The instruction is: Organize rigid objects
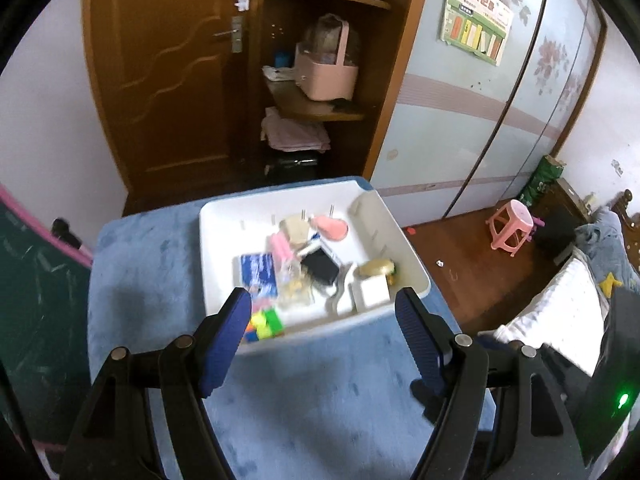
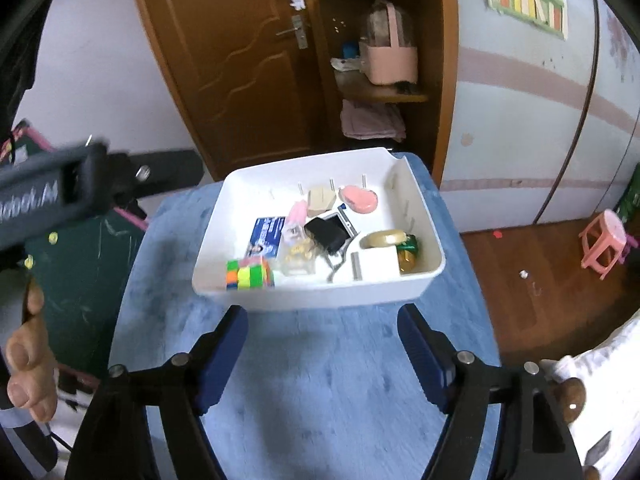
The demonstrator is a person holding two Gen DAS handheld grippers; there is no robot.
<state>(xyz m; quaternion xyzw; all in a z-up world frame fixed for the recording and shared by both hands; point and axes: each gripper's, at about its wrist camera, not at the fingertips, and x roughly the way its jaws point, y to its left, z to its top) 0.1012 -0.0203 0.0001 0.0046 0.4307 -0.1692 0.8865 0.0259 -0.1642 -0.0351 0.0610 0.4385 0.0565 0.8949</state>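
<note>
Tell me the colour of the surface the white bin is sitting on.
Blue, a soft plush-looking cover under the white bin; the right wrist view shows it best.

In the left wrist view the left gripper's finger covers part of the cube (both frames are motion-blurred).

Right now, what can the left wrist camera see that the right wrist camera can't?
Only the left view shows a yellow star toy and a green light at the right edge. Only the right view shows a hand and the left gripper's black body, both at the left edge. Both show the white bin of small things, the cube, the blue cloth, the pink stool, the door, and open, empty jaws.
</note>
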